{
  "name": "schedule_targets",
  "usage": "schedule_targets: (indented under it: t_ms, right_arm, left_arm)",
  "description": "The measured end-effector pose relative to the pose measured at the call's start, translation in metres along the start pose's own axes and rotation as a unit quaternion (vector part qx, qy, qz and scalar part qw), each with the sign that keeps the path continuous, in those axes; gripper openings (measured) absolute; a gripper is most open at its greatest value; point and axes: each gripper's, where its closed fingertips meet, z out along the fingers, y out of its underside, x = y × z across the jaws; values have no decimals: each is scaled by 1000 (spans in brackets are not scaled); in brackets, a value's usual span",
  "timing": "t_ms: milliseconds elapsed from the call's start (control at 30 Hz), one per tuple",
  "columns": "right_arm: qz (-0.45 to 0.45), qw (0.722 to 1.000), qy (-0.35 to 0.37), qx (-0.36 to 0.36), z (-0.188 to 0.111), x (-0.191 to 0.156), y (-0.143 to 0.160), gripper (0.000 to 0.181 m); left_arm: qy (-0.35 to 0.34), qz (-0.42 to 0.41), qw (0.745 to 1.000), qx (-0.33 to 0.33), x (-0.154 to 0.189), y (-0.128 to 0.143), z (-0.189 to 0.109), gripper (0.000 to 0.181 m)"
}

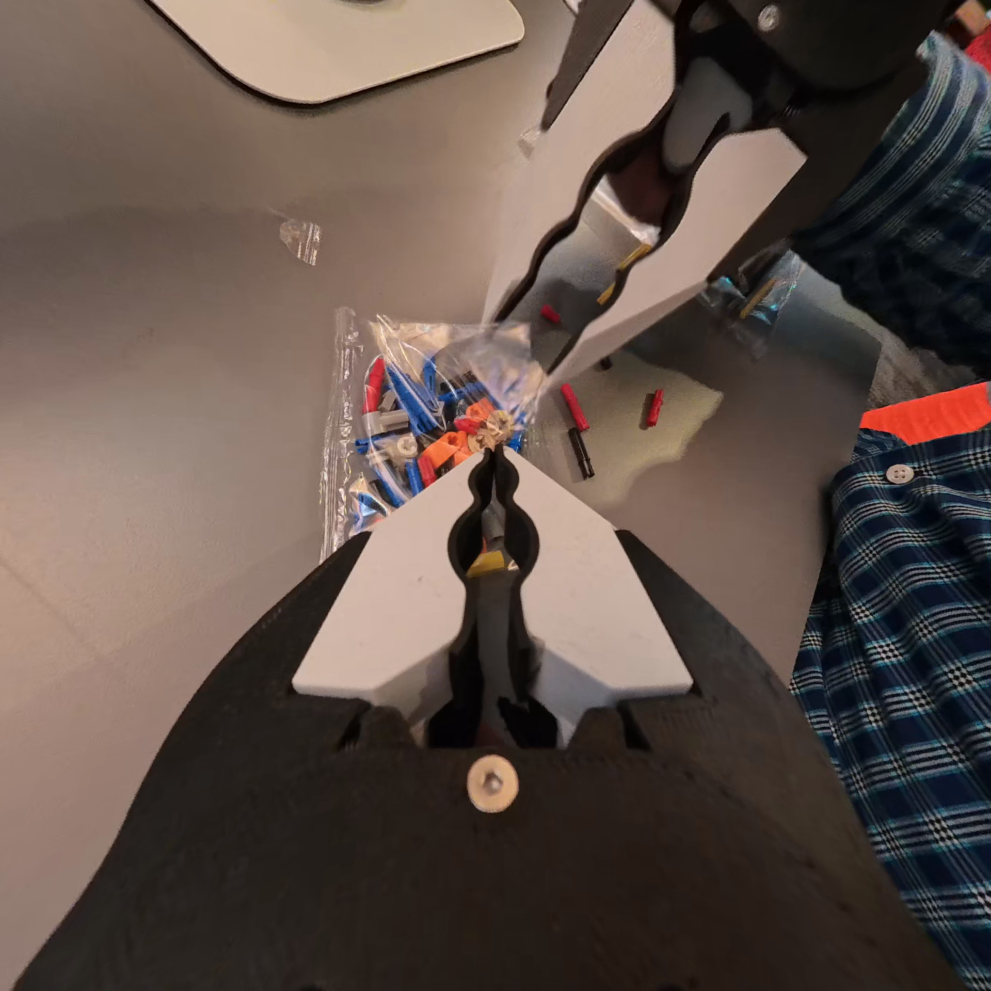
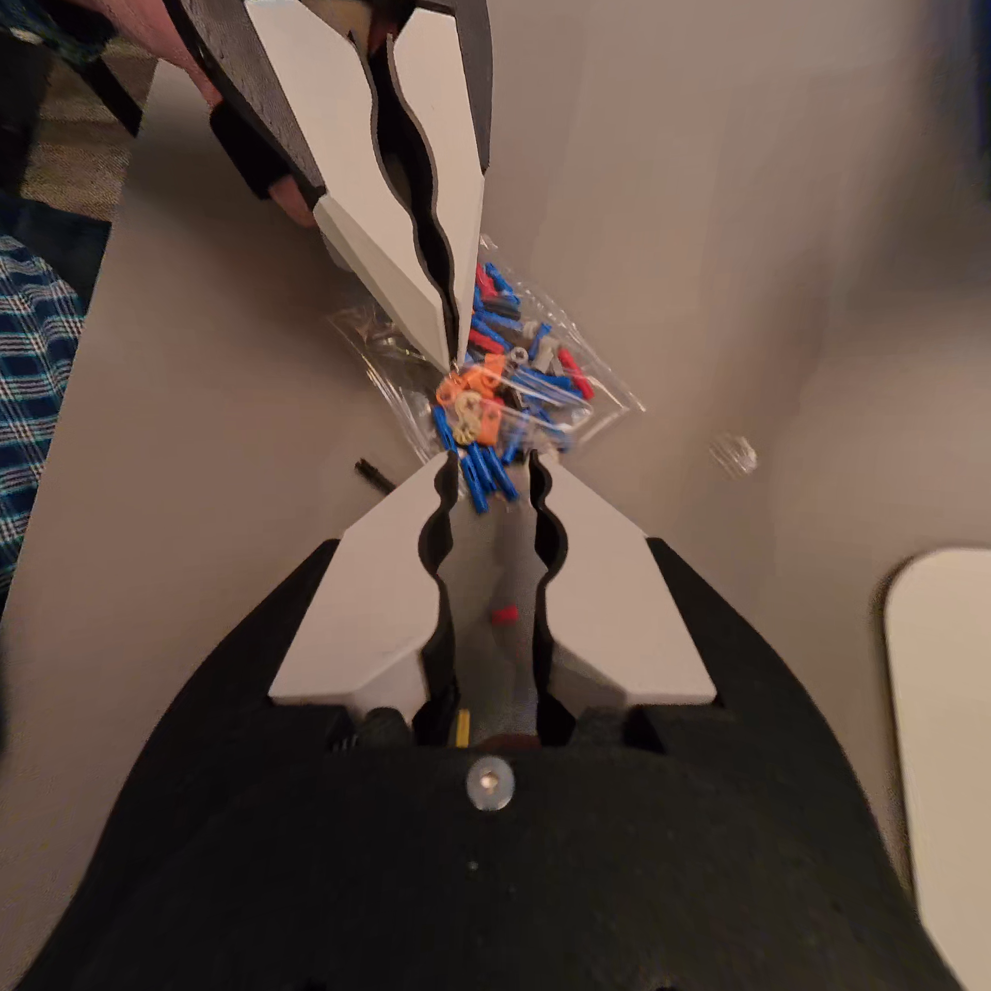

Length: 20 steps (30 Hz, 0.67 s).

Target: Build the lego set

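Note:
A clear plastic bag (image 1: 429,418) of small blue, red, orange, grey and tan lego pins and connectors lies on the grey table. My left gripper (image 1: 490,453) is shut, its tips pinching the near side of the bag. The right wrist view shows it coming from the top, closed on the bag's plastic (image 2: 455,360). My right gripper (image 2: 490,456) is open, with its fingertips on either side of the bag's (image 2: 515,397) end, where several blue pins (image 2: 485,477) lie. In the left wrist view it (image 1: 523,343) straddles the bag's far corner.
Loose red pins (image 1: 575,407), a black pin (image 1: 582,453) and a yellow axle (image 1: 622,273) lie near the table's right edge beside a second bag (image 1: 751,305). A torn plastic scrap (image 1: 300,241) lies to the left. A white rounded slab (image 1: 343,43) sits beyond. A person's plaid shirt (image 1: 911,590) is close.

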Motion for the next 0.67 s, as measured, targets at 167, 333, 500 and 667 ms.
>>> schedule_targets:
  t_ms: [167, 333, 500, 667]
  right_arm:
    - [2, 998, 26, -56, -37, 8, 36, 18]
    - [9, 996, 29, -85, -42, 5, 58, 21]
    - [15, 997, 40, -69, -32, 3, 55, 22]
    - [7, 997, 42, -68, -25, 5, 55, 11]
  left_arm:
    - [-1, 6, 1000, -5, 1, 1, 1, 0]
    - [-4, 12, 1000, -11, 1, 2, 2, 0]
    - [-10, 21, 1000, -18, 3, 4, 3, 0]
    - [-10, 28, 999, -23, 5, 5, 5, 0]
